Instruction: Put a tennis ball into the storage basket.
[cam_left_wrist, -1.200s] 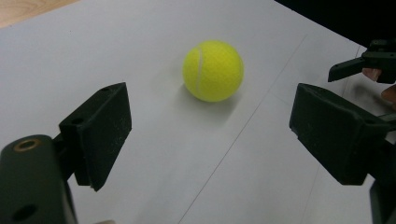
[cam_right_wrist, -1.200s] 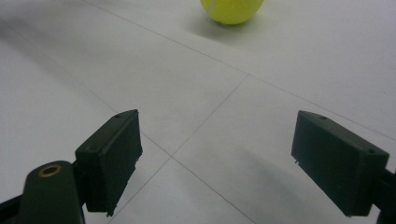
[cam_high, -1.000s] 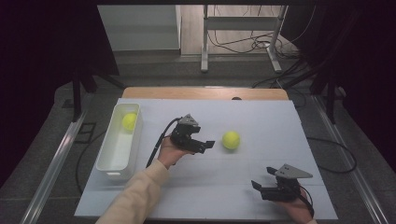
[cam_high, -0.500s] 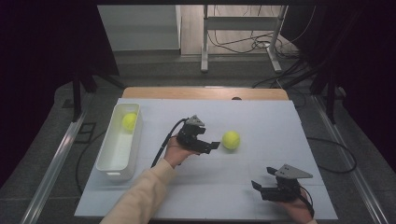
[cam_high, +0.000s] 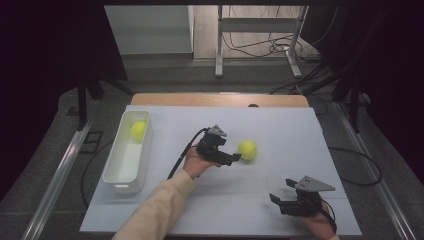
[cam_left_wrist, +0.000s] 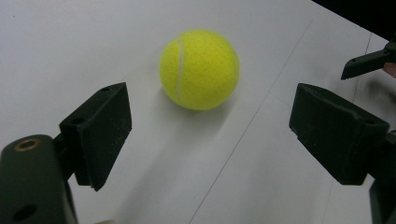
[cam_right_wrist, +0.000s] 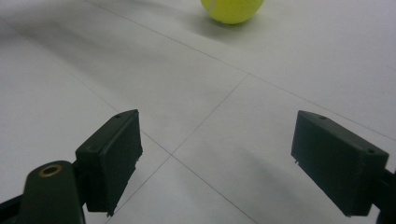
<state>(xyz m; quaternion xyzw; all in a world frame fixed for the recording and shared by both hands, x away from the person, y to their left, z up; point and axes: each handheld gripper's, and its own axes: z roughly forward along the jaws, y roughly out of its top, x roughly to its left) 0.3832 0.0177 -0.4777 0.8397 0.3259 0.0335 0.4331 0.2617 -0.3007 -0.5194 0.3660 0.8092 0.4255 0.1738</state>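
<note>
While the left claw (cam_left_wrist: 210, 135) stands wide and empty just short of the tennis ball (cam_left_wrist: 200, 69) on the bench (cam_high: 280, 135), it should straddle the ball's middle before closing.

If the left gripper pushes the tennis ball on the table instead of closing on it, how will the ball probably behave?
The tennis ball is round and lies free on the flat table, so a nudge would probably send it rolling. Its felt looks fuzzy, so the pads should hold it without slipping. The left gripper stands open, wider than the ball.
</note>
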